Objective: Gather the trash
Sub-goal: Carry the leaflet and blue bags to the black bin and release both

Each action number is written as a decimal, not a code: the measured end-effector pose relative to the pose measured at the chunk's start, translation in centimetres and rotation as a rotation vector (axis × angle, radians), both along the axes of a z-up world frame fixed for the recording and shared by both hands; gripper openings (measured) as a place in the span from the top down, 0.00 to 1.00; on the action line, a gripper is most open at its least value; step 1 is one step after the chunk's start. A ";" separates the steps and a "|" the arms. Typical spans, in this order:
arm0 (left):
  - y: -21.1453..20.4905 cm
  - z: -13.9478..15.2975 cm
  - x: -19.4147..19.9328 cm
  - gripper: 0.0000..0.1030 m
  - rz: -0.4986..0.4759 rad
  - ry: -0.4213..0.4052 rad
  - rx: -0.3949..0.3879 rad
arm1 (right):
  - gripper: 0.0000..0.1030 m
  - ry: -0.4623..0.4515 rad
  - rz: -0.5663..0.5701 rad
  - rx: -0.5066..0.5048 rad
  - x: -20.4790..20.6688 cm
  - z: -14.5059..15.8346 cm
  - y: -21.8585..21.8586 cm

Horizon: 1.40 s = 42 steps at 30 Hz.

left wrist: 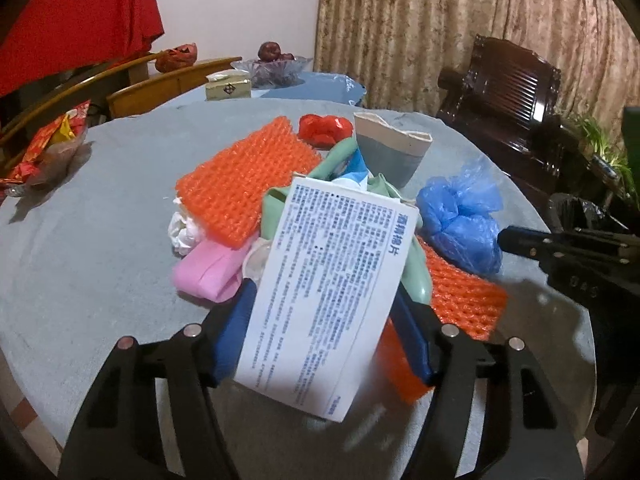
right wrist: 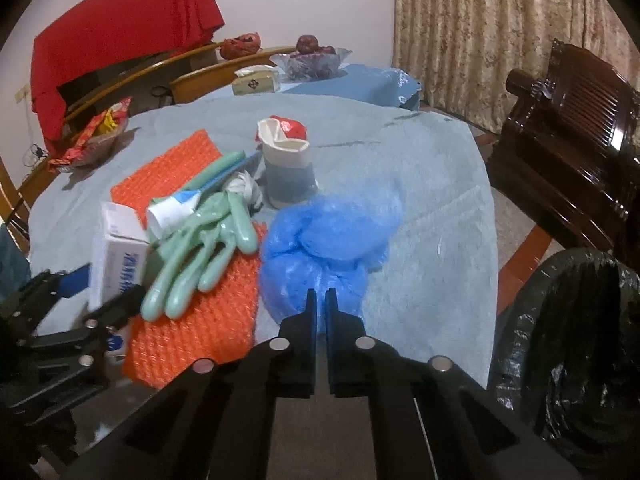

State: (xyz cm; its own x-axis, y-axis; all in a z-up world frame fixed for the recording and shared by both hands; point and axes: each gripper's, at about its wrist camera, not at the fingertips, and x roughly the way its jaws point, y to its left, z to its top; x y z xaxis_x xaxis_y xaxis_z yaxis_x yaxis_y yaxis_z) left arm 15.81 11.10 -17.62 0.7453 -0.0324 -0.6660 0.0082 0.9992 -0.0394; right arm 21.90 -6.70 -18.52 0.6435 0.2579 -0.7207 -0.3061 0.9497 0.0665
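The left gripper has its two blue fingers on the two sides of a white printed box, and the pads seem to press its edges, so it grasps the box. The box stands tilted over the near part of the trash pile. The right gripper is clenched: its fingers stand almost together, and their tips pinch the near edge of a crumpled blue plastic bag.

Around the box lie a mint green rubber glove, two orange foam nets, a pink folded piece and a white crumpled tissue. A squeezed tube lies beside the glove. Farther away a crushed paper cup stands upright, with a red wrapper just behind it.

All of this rests on a round table with a light blue cloth. At the right near side, beside the table, a bin with a black bag stands open.
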 end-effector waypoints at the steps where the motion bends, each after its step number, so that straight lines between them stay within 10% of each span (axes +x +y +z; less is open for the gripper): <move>1: 0.0 0.2 -0.2 0.39 0.006 -0.006 -0.003 | 0.89 0.001 -0.001 0.001 0.0 -0.1 0.0; 4: 0.1 0.5 -0.7 0.40 0.026 -0.020 -0.003 | 0.49 0.005 -0.014 0.005 0.4 -0.3 0.1; 10: 0.6 1.0 -0.2 0.41 0.056 -0.033 -0.003 | 0.32 0.036 -0.032 -0.001 2.5 -1.7 1.0; 17: 1.2 1.3 0.7 0.43 0.072 -0.030 0.000 | 0.67 0.092 0.025 0.025 3.9 -2.7 1.9; 29: -1.3 6.7 -1.0 0.43 0.019 -0.143 -0.037 | 0.68 -0.105 -0.013 0.122 -1.3 5.5 -2.4; 42: -14.2 9.4 -1.8 0.44 -0.224 -0.182 -0.071 | 0.68 -0.148 -0.243 0.065 -8.5 7.5 -15.0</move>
State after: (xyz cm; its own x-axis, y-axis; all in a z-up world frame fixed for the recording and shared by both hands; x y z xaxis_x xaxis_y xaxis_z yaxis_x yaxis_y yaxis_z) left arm 13.98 -3.10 -8.17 0.8213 -0.2515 -0.5122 0.2415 0.9665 -0.0873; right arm 13.44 -21.74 -11.00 0.7893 0.1260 -0.6009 -0.0812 0.9915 0.1014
